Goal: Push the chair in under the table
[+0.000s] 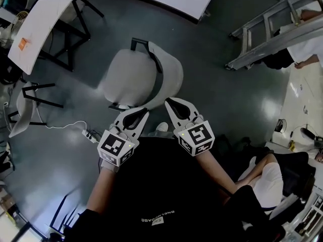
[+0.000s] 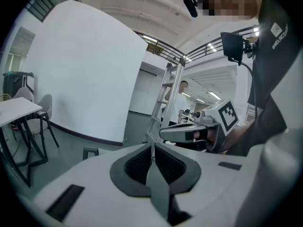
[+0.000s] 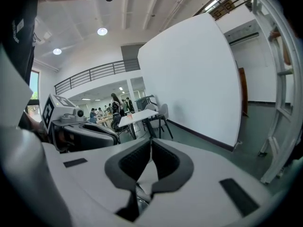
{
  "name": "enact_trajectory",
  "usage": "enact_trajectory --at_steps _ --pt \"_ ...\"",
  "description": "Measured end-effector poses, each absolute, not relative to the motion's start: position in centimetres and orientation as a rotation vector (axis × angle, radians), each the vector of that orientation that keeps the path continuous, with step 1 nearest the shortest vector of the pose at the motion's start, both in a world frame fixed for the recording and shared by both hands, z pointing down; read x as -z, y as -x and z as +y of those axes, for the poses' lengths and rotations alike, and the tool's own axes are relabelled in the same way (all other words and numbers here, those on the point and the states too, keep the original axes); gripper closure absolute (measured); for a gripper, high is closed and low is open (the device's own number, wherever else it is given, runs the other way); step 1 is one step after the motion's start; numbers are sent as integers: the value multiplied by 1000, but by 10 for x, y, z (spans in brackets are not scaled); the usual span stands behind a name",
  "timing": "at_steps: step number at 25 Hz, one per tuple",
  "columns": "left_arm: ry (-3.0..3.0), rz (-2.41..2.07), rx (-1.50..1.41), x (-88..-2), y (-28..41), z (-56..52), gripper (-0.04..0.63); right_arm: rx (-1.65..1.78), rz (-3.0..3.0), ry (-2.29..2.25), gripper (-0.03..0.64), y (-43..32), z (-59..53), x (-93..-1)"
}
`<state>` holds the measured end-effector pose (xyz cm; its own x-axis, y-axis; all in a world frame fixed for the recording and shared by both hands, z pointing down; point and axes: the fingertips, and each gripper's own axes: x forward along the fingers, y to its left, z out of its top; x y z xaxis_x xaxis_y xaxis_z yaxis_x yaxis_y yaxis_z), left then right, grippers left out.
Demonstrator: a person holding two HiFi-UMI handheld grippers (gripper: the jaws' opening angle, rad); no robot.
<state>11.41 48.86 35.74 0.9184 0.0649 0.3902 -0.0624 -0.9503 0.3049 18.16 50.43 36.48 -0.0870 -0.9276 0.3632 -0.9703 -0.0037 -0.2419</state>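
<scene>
In the head view my left gripper [image 1: 143, 113] and right gripper [image 1: 170, 103] sit side by side at the centre of the frame, both with jaws pressed together and nothing between them. Their tips are just at the near edge of the chair [image 1: 139, 77], and I cannot tell whether either touches it. The chair stands on the dark floor in the middle of the frame, well apart from the table [image 1: 38, 32] in the upper left. This view alone shows a power strip [image 1: 91, 134] on the floor just left of my left gripper, and a ladder [image 1: 272, 24] lying across the upper right. The left gripper view confirms the left gripper [image 2: 152, 150] is closed and empty. It also shows the right gripper [image 2: 203, 126] at right of centre, the ladder [image 2: 163, 98] with a person [image 2: 182, 96] behind it, a white panel [image 2: 80, 74] filling the left half and the table [image 2: 16, 110] at the left edge. The right gripper view shows the right gripper [image 3: 150, 145] closed on nothing, with the left gripper [image 3: 71, 126] at the left, the table [image 3: 135, 117] in the middle distance, the panel [image 3: 194, 79] to the right and the ladder [image 3: 284, 79] at the right edge. Neither gripper view clearly shows the chair itself
</scene>
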Motion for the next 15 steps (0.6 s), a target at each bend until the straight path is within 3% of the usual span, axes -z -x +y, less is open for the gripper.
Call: enact_trajectory --at_steps 5,15 --pt "-2773 42 -591 -366 -108 463 588 -710 -2060 -2074 603 -188 483 -380" --pt "-2757 340 -687 -393 -99 387 522 -833 -1753 -2184 601 -221 413 -416"
